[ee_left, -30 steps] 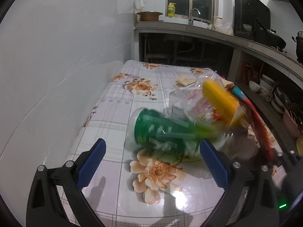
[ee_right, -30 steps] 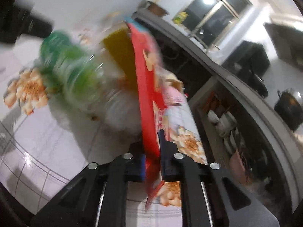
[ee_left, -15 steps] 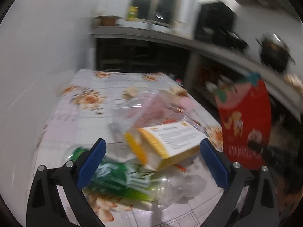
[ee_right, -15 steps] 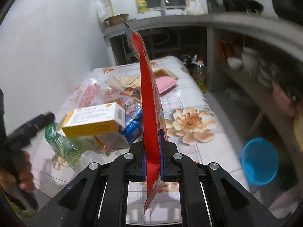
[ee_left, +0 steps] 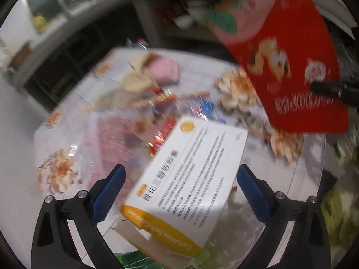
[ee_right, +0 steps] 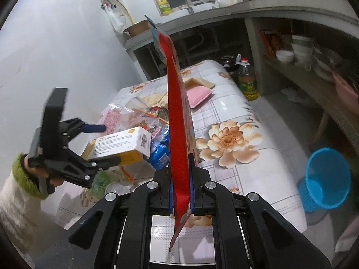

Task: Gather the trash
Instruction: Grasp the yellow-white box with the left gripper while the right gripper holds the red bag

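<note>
Since half a second earlier, the left gripper [ee_left: 179, 179] had closed in on the yellow-and-white medicine box [ee_left: 188, 179], fingers spread on either side of it. The right gripper [ee_right: 180, 186] pinched a flat red snack packet [ee_right: 178, 121] upright above the surface [ee_right: 246, 121]. It should swing over the blue bin [ee_right: 325, 179] on the floor before releasing.

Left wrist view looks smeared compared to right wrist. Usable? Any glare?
Left wrist view: motion blur over most of the frame; the table and red packet are smeared, only the box text and left tool read fairly sharp. Right wrist view: sharp apart from a blurred left tool, strong fisheye bending at the counter, mild glare patches on the table.
</note>
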Motion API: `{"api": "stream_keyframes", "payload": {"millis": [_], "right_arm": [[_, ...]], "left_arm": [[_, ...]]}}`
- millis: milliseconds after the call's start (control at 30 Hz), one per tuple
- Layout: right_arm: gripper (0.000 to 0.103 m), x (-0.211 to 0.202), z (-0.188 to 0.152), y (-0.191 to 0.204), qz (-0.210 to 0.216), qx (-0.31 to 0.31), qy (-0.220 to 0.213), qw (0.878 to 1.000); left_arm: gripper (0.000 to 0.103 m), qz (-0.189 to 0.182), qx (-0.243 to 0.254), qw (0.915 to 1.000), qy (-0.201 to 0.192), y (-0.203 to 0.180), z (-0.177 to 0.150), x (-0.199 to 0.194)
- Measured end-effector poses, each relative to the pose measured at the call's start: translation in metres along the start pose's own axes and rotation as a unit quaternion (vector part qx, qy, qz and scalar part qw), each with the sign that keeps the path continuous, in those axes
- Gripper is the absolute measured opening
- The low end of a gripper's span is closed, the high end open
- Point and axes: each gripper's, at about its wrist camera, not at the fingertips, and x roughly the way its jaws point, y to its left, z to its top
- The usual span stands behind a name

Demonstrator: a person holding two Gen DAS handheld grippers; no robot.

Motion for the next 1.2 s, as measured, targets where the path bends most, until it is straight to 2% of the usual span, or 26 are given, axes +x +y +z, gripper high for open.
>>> {"api": "stream_keyframes", "payload": {"millis": [67, 167, 267, 467, 500, 567, 633, 767, 933, 1067, 1200], "right_arm": [[0.009, 0.001, 0.001, -0.005, 0.003, 0.004, 0.001, 1.000], [0.009, 0.002, 0.001, -0.013, 0.008, 0.009, 0.001, 1.000], [0.009, 0.003, 0.001, -0.020, 0.016, 0.015, 0.001, 1.000], [0.009, -0.006, 0.002, -0.033, 0.030, 0.027, -0.012, 0.999], [0.009, -0.009, 0.003, -0.034, 0.031, 0.027, -0.017, 0.999], [0.009, -0.016, 0.003, -0.039, 0.032, 0.028, -0.029, 0.999], [0.009, -0.023, 0.003, -0.045, 0.033, 0.033, -0.039, 0.998], [0.008, -0.037, 0.002, -0.059, 0.035, 0.047, -0.054, 0.997], [0.008, -0.063, 0.000, -0.081, 0.017, 0.063, -0.084, 0.994], [0.008, -0.086, -0.002, -0.108, -0.032, 0.081, -0.108, 0.990], [0.008, -0.104, -0.009, -0.143, -0.083, 0.110, -0.118, 0.983]], "left_arm": [[0.097, -0.008, 0.022, 0.9993, 0.028, -0.003, 0.000, 0.010], [0.085, -0.007, 0.042, 0.9976, 0.054, -0.006, -0.001, 0.017], [0.080, -0.005, 0.043, 0.9975, 0.057, -0.007, 0.003, 0.017], [0.070, 0.016, 0.051, 0.9980, 0.035, -0.015, 0.011, -0.011], [0.053, 0.019, 0.049, 0.9982, 0.028, -0.018, 0.014, -0.018], [0.031, 0.023, 0.037, 0.9989, 0.018, -0.018, 0.020, -0.033], [0.029, 0.030, 0.018, 0.9993, 0.008, -0.018, 0.025, -0.044], [0.027, 0.038, 0.019, 0.9988, -0.024, -0.032, 0.037, -0.060], [0.027, 0.005, -0.001, 0.9974, -0.072, -0.052, 0.064, -0.082], [0.027, -0.075, -0.022, 0.9909, -0.110, -0.089, 0.104, -0.081], [0.027, -0.148, -0.032, 0.9823, -0.111, -0.136, 0.152, -0.050]]}}
